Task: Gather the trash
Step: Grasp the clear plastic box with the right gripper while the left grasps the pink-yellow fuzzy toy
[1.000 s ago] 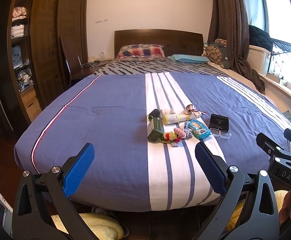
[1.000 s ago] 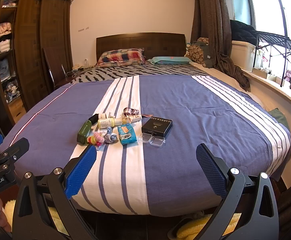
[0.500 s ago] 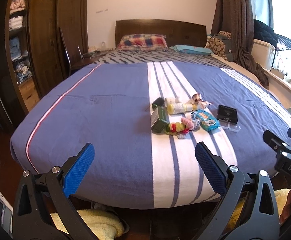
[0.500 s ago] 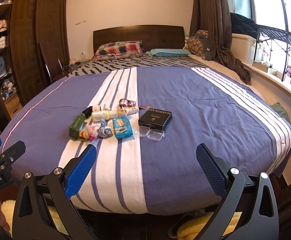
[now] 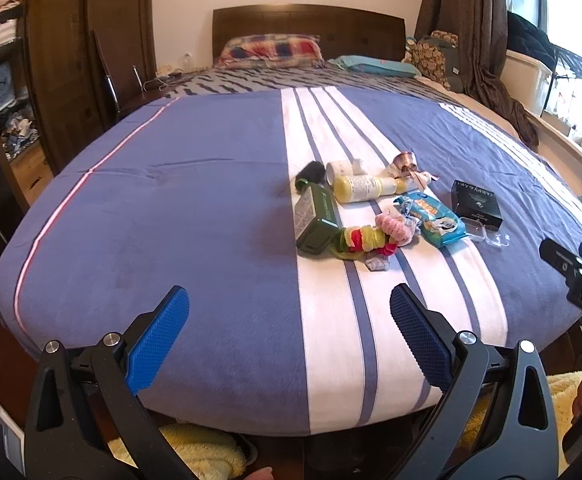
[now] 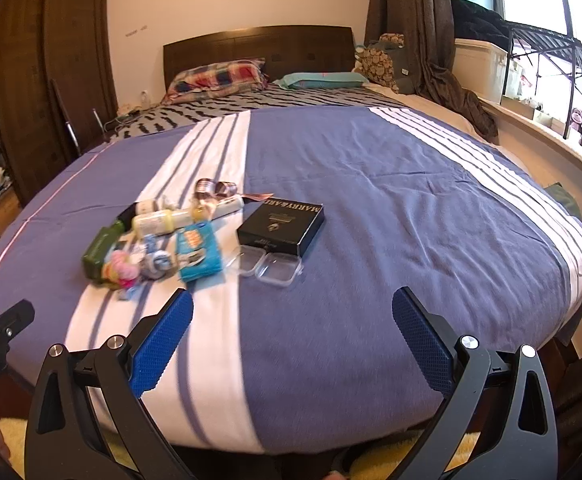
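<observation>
A wide bed [image 5: 195, 208] with a blue-and-white striped cover fills the room ahead of me, headboard at 12 o'clock, wardrobe at 9, window at 3. The trash sits in one cluster on the white stripe, toward 1 o'clock from my left gripper [image 5: 289, 334] and 11 o'clock from my right gripper [image 6: 292, 330]. I count one green bottle [image 5: 315, 218], one yellow bottle [image 5: 361, 188], one small white jar [image 5: 341, 168], one blue wipes packet [image 5: 431, 220], one black box [image 6: 281, 220], two clear plastic cases [image 6: 267, 264] touching each other just beside the box, a crumpled foil wrapper [image 6: 215, 188], and a bundle of coloured scrunchies [image 5: 365, 240]; I can't count those. Both grippers hover at the foot edge of the bed, jaws spread wide and empty. The cover lies bare between me and the cluster, and far to either side.
</observation>
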